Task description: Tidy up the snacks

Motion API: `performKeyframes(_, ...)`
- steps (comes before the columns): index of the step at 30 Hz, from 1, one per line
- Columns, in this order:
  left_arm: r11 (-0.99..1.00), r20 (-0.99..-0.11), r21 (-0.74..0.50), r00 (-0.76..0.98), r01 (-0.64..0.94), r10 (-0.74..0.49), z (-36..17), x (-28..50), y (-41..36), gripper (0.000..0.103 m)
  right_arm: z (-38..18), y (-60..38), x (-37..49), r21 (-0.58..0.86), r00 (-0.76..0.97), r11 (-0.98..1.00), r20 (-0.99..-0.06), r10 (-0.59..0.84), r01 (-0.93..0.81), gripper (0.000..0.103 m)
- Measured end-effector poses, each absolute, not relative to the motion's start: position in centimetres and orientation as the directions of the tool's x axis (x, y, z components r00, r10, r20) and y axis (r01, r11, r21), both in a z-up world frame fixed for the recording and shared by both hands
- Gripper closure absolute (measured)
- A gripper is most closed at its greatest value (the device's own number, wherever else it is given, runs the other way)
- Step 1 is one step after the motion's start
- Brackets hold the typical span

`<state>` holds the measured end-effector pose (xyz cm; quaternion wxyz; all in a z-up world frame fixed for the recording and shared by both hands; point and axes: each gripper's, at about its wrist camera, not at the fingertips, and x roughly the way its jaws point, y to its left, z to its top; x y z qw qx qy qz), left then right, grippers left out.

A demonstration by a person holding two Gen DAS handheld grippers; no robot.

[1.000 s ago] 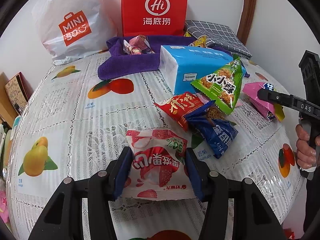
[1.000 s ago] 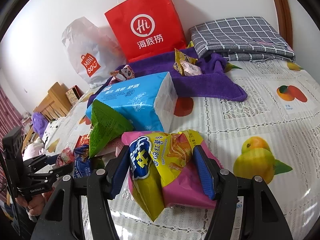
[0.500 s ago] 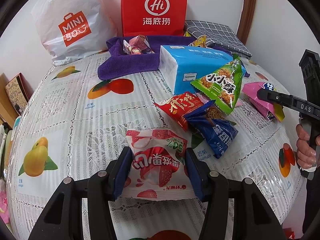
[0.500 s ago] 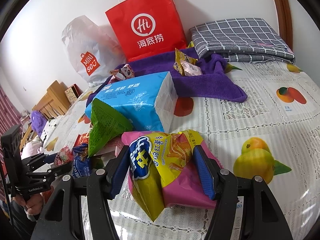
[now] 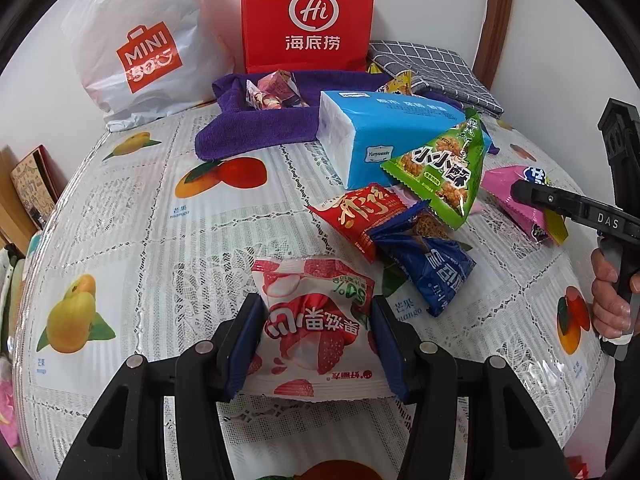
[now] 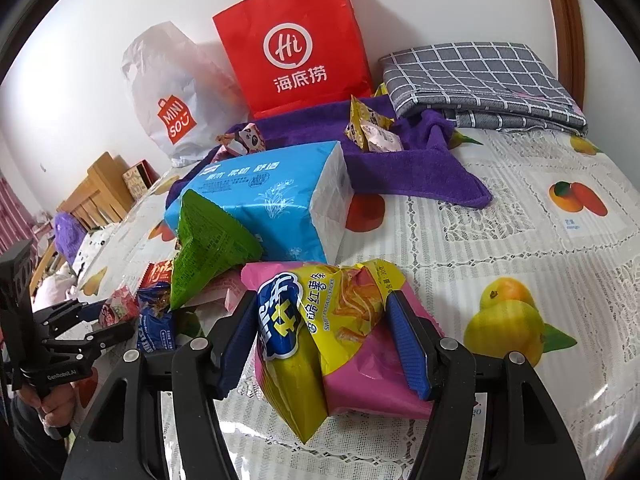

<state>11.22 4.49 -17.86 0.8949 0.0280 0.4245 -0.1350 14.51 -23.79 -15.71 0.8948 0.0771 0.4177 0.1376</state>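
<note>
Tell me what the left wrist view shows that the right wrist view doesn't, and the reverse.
Only the left wrist view shows the strawberry snack bag whole, pressed between the left gripper pads. Only the right wrist view shows the yellow-and-pink sweet potato stick bag up close, clamped in the right gripper, and the wooden furniture beyond the table. Both show the red paper bag, blue tissue pack, green triangular snack bag and purple towel.
</note>
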Motion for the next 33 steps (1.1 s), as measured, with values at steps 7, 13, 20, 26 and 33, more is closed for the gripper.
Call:
performKeyframes(7,0.962,-0.767,-0.065,0.603,0.266,-0.219,-17.9,11.2,4.6,0.052,-15.7,-23.8,14.5,0.244,0.614,0.953,-0.729,0.302,-0.180,0.040)
performKeyframes(13,0.963,-0.768,-0.053,0.606,0.265,-0.208,-17.8,11.1,4.3,0.052,-15.5,-23.9,14.4,0.240,0.621,0.956,-0.728,0.291,-0.167,0.040)
performKeyframes(20,0.972,-0.776,-0.029,0.607,0.233,-0.169,-17.5,11.2,4.4,0.052,-15.5,-24.0,14.3,0.246,0.625,0.955,-0.723,0.294,-0.165,0.041)
performKeyframes(26,0.978,-0.786,-0.048,0.596,0.203,-0.162,-16.5,11.4,5.8,0.052,-15.1,-24.9,13.8,0.230,0.644,0.964,-0.719,0.263,-0.137,0.046)
performKeyframes(33,0.981,-0.765,-0.100,0.618,0.169,-0.184,-13.6,12.2,7.6,0.052,-13.5,-26.0,13.6,0.202,0.666,0.974,-0.713,0.220,-0.106,0.048)
